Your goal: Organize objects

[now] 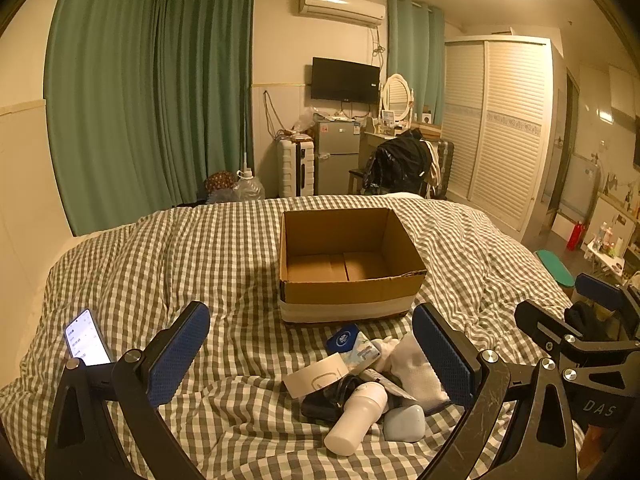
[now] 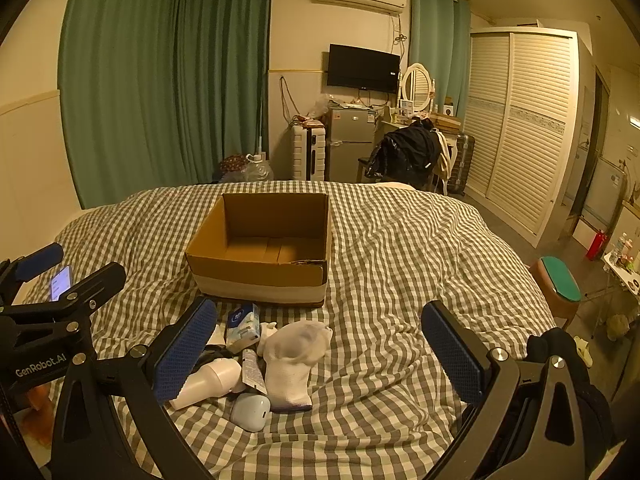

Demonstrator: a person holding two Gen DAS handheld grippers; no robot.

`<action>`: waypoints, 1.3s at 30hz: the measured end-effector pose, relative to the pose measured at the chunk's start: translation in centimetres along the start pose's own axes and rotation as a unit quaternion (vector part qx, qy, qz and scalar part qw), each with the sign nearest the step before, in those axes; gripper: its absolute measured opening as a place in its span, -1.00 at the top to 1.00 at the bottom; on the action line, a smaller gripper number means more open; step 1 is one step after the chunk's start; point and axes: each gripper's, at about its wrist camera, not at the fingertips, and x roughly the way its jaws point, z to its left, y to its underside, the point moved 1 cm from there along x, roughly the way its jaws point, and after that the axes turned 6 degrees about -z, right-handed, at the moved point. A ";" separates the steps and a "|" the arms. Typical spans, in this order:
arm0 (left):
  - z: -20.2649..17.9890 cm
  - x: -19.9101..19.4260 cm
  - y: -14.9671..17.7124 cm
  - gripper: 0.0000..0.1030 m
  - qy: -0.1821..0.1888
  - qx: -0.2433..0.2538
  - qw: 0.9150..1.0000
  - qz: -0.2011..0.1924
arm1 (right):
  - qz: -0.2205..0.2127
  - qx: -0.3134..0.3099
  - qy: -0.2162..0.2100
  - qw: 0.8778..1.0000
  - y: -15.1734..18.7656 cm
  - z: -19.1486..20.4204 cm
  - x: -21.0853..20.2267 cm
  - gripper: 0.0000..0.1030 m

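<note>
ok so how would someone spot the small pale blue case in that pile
On the checked bedspread, find the open brown cardboard box; a pile lies just before it. The smooth pale blue rounded case sits at its nearest edge, beside the white bottle.

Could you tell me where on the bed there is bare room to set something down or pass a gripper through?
The checked quilt is bare right of the cardboard box, out to the bed's edge. Another free stretch lies between the phone and the box. The box itself holds nothing. It is crowded just in front of the box, where the sock, white bottle and small packets pile together.
</note>
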 end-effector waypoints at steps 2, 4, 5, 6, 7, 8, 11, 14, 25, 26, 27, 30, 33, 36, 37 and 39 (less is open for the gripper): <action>0.0 -0.1 0.0 -1.00 0.001 0.001 1.000 -0.001 | 0.003 0.001 -0.002 1.000 0.0 -0.1 0.0 -0.99; 0.0 -0.1 0.0 -1.00 0.000 0.001 1.000 -0.001 | 0.006 0.002 -0.004 1.000 0.1 -0.1 0.1 -0.99; 0.0 -0.1 0.0 -1.00 0.001 0.002 1.000 -0.001 | 0.007 0.002 -0.004 1.000 0.1 -0.2 0.1 -0.99; -0.1 -0.1 -0.1 -1.00 0.001 0.002 1.000 -0.001 | 0.007 0.003 -0.003 1.000 0.1 -0.2 0.1 -0.99; -0.1 -0.1 -0.1 -1.00 0.001 0.002 1.000 -0.001 | 0.007 0.003 -0.003 1.000 0.1 -0.3 0.1 -0.99; -0.1 -0.1 -0.1 -1.00 0.001 0.001 1.000 0.000 | 0.007 0.003 -0.002 1.000 0.1 -0.3 0.1 -0.99; -0.2 -0.1 -0.1 -1.00 0.004 0.002 1.000 0.002 | 0.006 0.003 -0.002 1.000 0.0 -0.3 0.1 -0.99; -0.4 0.0 0.0 -1.00 0.002 0.009 1.000 0.005 | 0.007 0.003 -0.001 1.000 0.0 -0.2 0.1 -0.99; -0.1 2.9 1.5 -1.00 0.010 0.008 0.999 0.053 | 0.027 0.000 -0.001 1.000 0.8 -0.3 1.6 -0.99; 0.0 3.3 1.7 -1.00 0.010 0.008 0.998 0.059 | 0.031 0.000 -0.001 1.000 1.0 -0.4 1.9 -0.99; 0.1 3.7 1.9 -1.00 0.010 0.007 0.998 0.065 | 0.036 0.001 -0.001 0.999 1.2 -0.4 2.2 -0.99; 0.4 5.2 2.7 -1.00 0.012 0.003 0.996 0.090 | 0.053 0.001 0.000 0.999 1.8 -0.5 3.4 -0.98; 0.7 6.8 3.9 -1.00 0.013 -0.001 0.992 0.124 | 0.070 0.003 0.000 0.998 2.5 -0.8 4.7 -0.97; 0.8 8.3 5.1 -1.00 0.013 -0.003 0.988 0.153 | 0.089 0.004 0.003 0.996 3.3 -1.0 6.1 -0.96; 0.8 8.8 5.6 -1.00 0.014 -0.003 0.986 0.163 | 0.096 0.004 0.003 0.995 3.5 -1.0 6.6 -0.96; 0.8 9.6 6.3 -1.00 0.019 -0.003 0.984 0.179 | 0.109 0.004 0.002 0.994 4.0 -1.1 7.4 -0.96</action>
